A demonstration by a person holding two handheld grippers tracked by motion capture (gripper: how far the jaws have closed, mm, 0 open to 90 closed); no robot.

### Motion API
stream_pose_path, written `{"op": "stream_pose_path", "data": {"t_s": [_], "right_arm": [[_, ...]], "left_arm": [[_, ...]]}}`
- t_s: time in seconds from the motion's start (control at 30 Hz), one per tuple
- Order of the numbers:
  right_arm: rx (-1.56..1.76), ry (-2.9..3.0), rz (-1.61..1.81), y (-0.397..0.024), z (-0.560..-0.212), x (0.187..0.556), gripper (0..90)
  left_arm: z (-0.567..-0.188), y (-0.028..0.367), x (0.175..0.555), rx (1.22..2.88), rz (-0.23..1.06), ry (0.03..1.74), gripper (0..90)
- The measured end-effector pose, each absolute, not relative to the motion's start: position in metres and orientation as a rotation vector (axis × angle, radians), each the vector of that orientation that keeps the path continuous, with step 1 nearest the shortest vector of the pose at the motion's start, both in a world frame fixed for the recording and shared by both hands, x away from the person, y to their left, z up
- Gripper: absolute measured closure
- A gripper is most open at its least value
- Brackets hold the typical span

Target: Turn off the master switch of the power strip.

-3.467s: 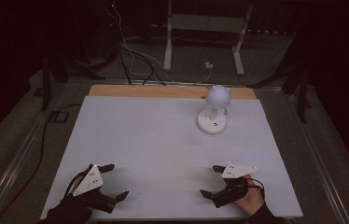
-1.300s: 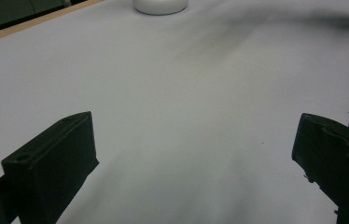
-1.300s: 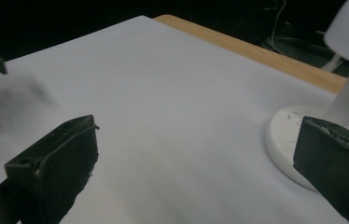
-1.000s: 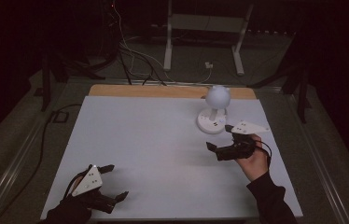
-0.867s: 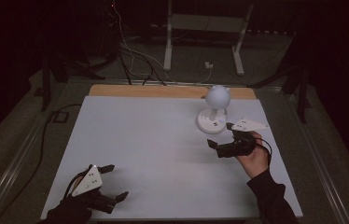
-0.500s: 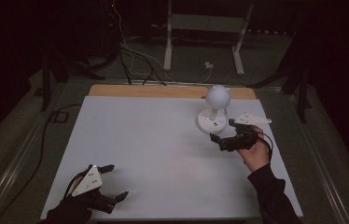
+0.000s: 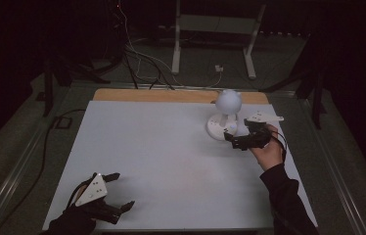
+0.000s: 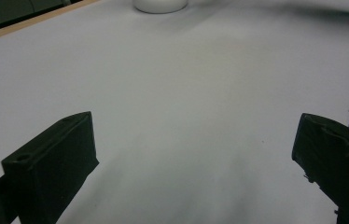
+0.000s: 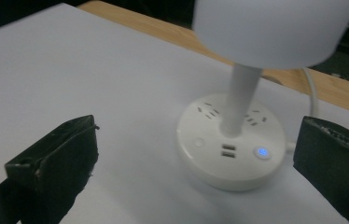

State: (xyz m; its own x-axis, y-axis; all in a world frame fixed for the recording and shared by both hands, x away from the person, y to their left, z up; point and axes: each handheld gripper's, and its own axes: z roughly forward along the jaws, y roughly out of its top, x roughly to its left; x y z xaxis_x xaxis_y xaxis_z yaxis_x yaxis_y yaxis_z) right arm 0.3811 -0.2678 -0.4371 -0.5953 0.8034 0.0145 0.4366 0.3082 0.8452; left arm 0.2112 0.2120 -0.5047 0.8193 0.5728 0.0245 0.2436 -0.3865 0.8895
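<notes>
We hold our right gripper [image 7: 237, 138] with its jaws spread wide and nothing between them, just in front of the white lamp [image 7: 226, 115]. Its round, smooth plastic base [image 9: 231, 142] lies between and just beyond the jaws, seemingly not touching either, though the dim light makes that hard to judge. The base carries socket slots, two USB ports and a small button [image 9: 261, 152] glowing blue; a slim stem rises to a matte rounded shade [image 9: 275, 28]. A white cord [image 9: 310, 105] runs off behind it, over the wooden strip [image 9: 172, 32]. Our left gripper [image 7: 117, 192] rests well apart on the plain white table [image 7: 161, 147], jaws equally wide, gripping nothing.
</notes>
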Motion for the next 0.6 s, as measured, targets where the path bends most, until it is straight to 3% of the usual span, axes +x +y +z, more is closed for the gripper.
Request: {"op": "stream_pose_path", "data": {"t_s": [0.6], "right_arm": [[1.246,2.141,1.169,-0.288,-0.465,0.421,0.0]], "left_arm": [[-0.505,0.212,0.211,1.977,0.401,0.613,0.4]]}}
